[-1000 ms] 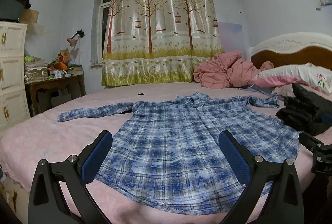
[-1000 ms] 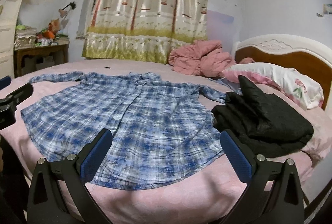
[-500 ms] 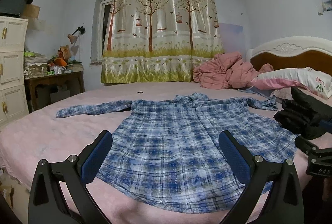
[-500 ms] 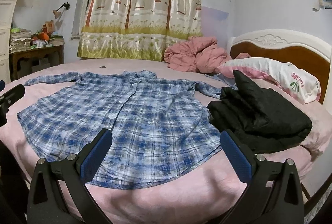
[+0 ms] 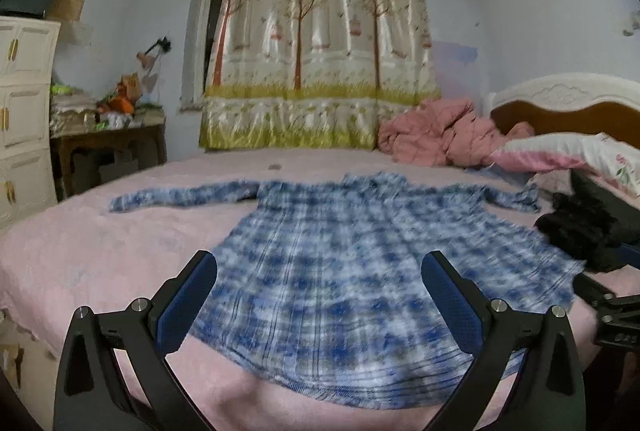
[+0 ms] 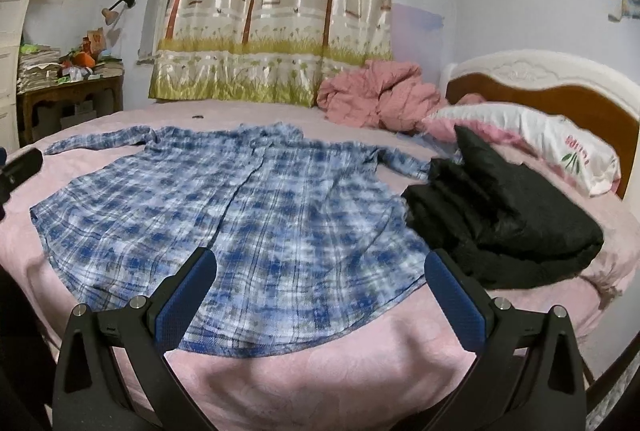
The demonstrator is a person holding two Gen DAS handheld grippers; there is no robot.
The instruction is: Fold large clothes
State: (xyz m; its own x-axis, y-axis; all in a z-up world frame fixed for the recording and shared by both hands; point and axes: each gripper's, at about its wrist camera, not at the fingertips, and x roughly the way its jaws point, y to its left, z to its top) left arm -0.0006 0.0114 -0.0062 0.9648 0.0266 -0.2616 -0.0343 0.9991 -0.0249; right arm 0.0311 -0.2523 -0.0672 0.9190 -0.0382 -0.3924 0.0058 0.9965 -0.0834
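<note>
I see the bed (image 6: 320, 371) first, pink-covered and filling most of both views, with its headboard off to my right. Spread flat across it lies the blue plaid shirt (image 6: 248, 223), front up, collar toward the curtain (image 5: 320, 51) at the far side and hem toward me, so its long axis runs straight away from both grippers. The sleeves reach out sideways, one to the left (image 5: 180, 195), one to the right, where its cuff ends close to a folded black garment (image 6: 500, 215) lying just beside the shirt's right edge. A pink quilt (image 6: 376, 99) is bunched further back, and a pillow (image 6: 528, 139) rests near the headboard.

My left gripper (image 5: 320, 295) is spread wide with nothing between its blue pads, hovering over the near hem, left of the shirt's centre. My right gripper (image 6: 320, 295) is equally wide and empty, above the hem's right part. Neither touches cloth.

I judge the folding not yet begun. The left sleeve and side are nearer my left hand, the right sleeve nearer my right, though the black garment crowds that side and could snag. The left-wrist view is blurred, so finer detail there escapes me.
</note>
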